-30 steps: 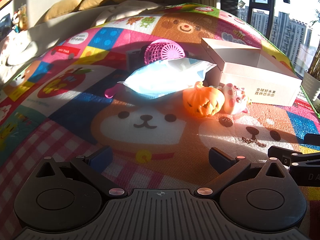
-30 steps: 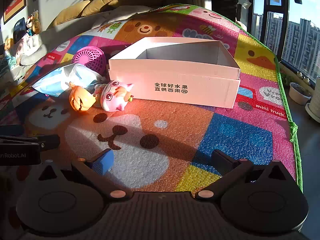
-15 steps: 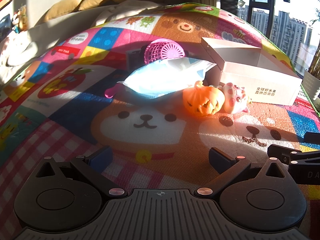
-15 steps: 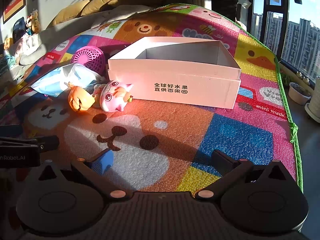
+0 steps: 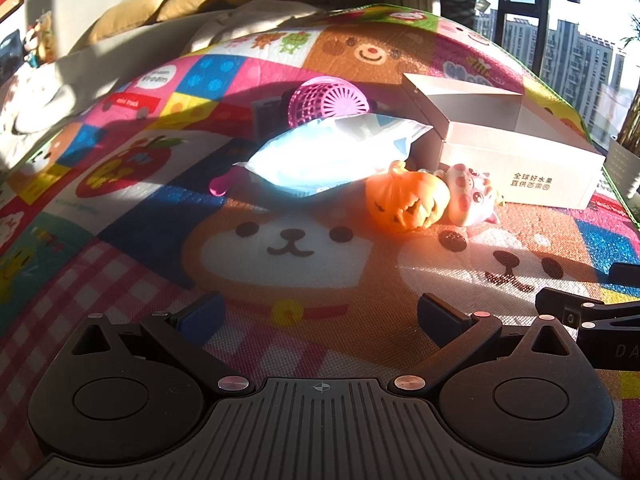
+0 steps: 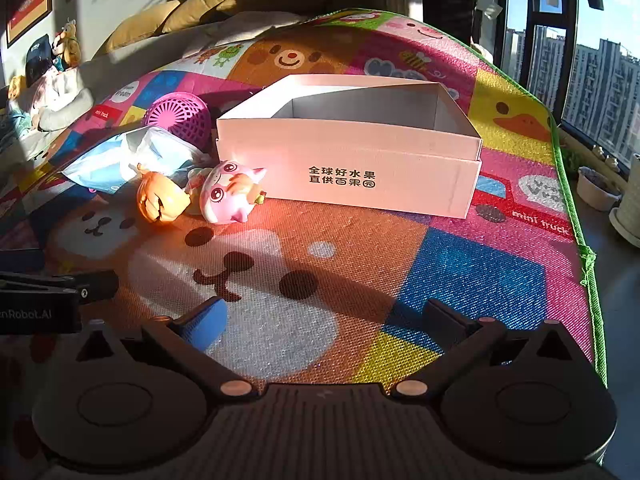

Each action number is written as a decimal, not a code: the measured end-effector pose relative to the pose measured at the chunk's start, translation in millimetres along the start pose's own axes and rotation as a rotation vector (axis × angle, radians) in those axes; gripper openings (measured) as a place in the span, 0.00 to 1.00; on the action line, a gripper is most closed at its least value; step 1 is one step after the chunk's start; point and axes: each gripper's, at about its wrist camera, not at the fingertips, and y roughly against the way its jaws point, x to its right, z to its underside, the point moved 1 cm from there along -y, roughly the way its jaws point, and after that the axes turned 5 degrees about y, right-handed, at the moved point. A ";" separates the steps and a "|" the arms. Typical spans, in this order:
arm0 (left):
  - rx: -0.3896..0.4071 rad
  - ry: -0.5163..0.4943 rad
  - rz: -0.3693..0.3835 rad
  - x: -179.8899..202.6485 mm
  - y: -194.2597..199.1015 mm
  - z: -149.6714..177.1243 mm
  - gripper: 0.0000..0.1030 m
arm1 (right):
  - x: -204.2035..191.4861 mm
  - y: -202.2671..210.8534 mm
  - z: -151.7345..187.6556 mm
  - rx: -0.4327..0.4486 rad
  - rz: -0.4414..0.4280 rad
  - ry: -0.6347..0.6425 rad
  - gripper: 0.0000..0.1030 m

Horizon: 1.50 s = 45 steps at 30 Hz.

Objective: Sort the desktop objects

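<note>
**Toys heaped beside the open box**

Sitting on the colourful play mat (image 6: pixel 460 272), the white cardboard box (image 6: pixel 360 168) is open at the top and shows nothing inside from this angle. Everything to be sorted lies in a cluster off the box's left end. Closest to it is a pink cartoon-animal toy (image 6: pixel 228 196), lying near the box's front left corner. Touching that toy on its far side from the box is an orange pumpkin toy (image 6: pixel 160 200) with a carved grin. Behind both lies a pale blue plastic packet (image 5: pixel 328 152), bright in the sun, one corner reaching toward the box. Behind the packet, level with the box's back half, rests a magenta lattice ball (image 6: pixel 178 116).

Well in front of the box, nearer to me, the right gripper (image 6: pixel 324 320) hangs over the mat with its fingers spread wide, nothing between them. The left gripper (image 5: pixel 320 312) is beside it, in front of the toy cluster, likewise spread wide and holding nothing.

Beyond the box, yellow cushions (image 6: pixel 192 12) lean against the wall.
</note>
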 end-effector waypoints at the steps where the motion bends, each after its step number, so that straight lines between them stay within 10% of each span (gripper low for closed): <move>1: -0.001 -0.002 -0.002 0.1 0.0 0.2 1.00 | 0.0 0.0 0.0 0.000 0.000 0.000 1.00; 45: 0.002 0.005 0.005 0.1 0.5 0.1 1.00 | -0.3 -0.3 -0.1 0.000 0.000 0.000 1.00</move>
